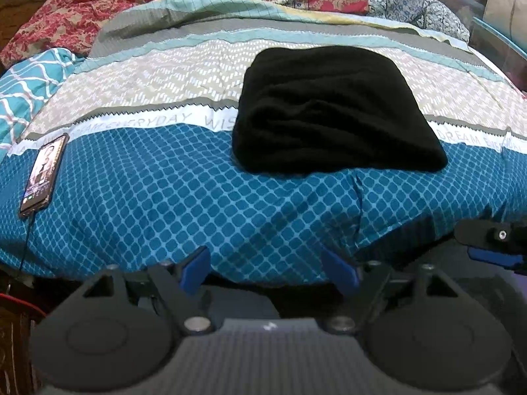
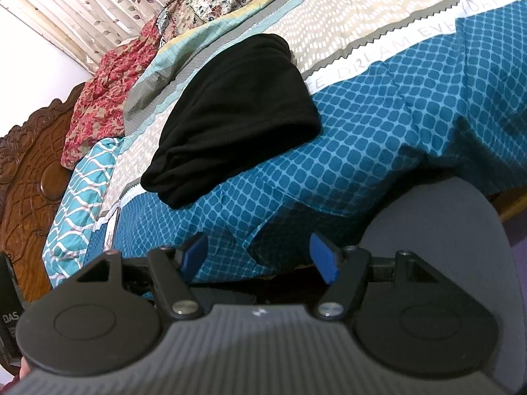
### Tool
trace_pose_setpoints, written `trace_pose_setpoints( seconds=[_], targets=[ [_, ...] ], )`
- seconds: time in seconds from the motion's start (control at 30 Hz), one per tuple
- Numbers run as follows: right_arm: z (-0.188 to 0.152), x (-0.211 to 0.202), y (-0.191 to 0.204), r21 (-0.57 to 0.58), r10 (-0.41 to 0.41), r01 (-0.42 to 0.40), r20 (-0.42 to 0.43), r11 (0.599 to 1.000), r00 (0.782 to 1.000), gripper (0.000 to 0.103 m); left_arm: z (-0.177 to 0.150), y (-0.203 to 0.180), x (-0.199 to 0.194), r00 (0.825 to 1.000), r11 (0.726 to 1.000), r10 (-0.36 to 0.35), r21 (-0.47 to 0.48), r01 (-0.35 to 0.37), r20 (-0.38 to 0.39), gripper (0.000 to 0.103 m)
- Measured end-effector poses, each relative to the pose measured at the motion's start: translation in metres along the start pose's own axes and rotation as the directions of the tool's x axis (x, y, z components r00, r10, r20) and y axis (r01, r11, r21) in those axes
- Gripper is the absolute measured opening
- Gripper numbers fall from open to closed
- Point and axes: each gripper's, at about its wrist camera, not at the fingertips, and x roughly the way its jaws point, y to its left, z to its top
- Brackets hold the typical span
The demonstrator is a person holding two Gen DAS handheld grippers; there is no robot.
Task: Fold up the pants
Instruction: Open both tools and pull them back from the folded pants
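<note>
Though lumpy, black pants [image 1: 336, 112] neatly folded

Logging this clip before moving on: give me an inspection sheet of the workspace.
Surface: bed with patterned bedspread.
Job's things: black pants folded into a compact stack, resting on the bedspread.
Clutter: phone, screen lit, near the bed's edge; floral blanket bunched at the back.
Grippers: left gripper and right gripper both open, empty, short of the pants.
Cables: thin cable hanging from the phone.
Surroundings: carved wooden headboard, curtain.
</note>
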Motion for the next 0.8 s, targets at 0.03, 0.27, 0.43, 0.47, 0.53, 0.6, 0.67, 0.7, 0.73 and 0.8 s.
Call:
trace_pose_setpoints(
  seconds=[0.03, 0.27, 0.43, 0.47, 0.53, 0.6, 0.67, 0.7, 0.73, 0.8],
  targets=[
    [0.0, -0.001, -0.001, 0.0, 0.0, 0.0, -0.001, 1.0, 1.0, 0.071, 0.0, -0.001, 0.001, 1.0, 1.0, -0.004, 0.001, 0.004, -0.006, 0.078],
    [-0.001, -0.006, -0.011, 0.006, 0.007, -0.007, -0.011, 1.0, 1.0, 0.071, 0.0, -0.009, 0.007, 0.999, 1.0, -0.012, 0.017, 0.013, -0.03, 0.078],
    [-0.002, -0.007, -0.017, 0.025, 0.014, -0.013, -0.015, 1.0, 1.0, 0.071, -0.003, -0.012, 0.01, 0.999, 1.0, -0.007, 0.024, 0.008, -0.044, 0.078],
    [-0.003, -0.007, -0.017, 0.023, 0.015, -0.014, -0.015, 1.0, 1.0, 0.071, -0.003, -0.013, 0.01, 0.999, 1.0, -0.002, 0.025, 0.003, -0.042, 0.078],
    [-0.003, -0.005, -0.017, 0.016, 0.016, -0.016, -0.02, 1.0, 1.0, 0.071, -0.004, -0.013, 0.011, 0.999, 1.0, 0.01, 0.028, -0.009, -0.043, 0.079],
    [-0.001, -0.004, -0.018, 0.009, 0.021, -0.021, -0.025, 1.0, 0.999, 0.071, -0.004, -0.012, 0.014, 0.999, 1.0, 0.015, 0.021, -0.014, -0.05, 0.079],
    [0.0, -0.004, -0.018, -0.003, 0.02, -0.02, -0.02, 1.0, 1.0, 0.071, -0.004, -0.011, 0.017, 0.998, 1.0, 0.017, 0.014, -0.017, -0.059, 0.08],
    [0.001, -0.005, -0.018, -0.007, 0.024, -0.024, -0.017, 1.0, 1.0, 0.071, -0.004, -0.01, 0.018, 0.998, 1.0, 0.016, 0.011, -0.016, -0.063, 0.08],
    [0.001, -0.004, -0.019, -0.011, 0.03, -0.03, -0.013, 0.999, 0.999, 0.071, -0.003, -0.009, 0.02, 0.998, 1.0, 0.014, 0.007, -0.014, -0.067, 0.08],
    [0.003, -0.003, -0.02, -0.013, 0.04, -0.04, -0.007, 0.999, 0.999, 0.071, -0.001, -0.008, 0.023, 0.998, 1.0, 0.009, 0.002, -0.009, -0.069, 0.08]
  ],
)
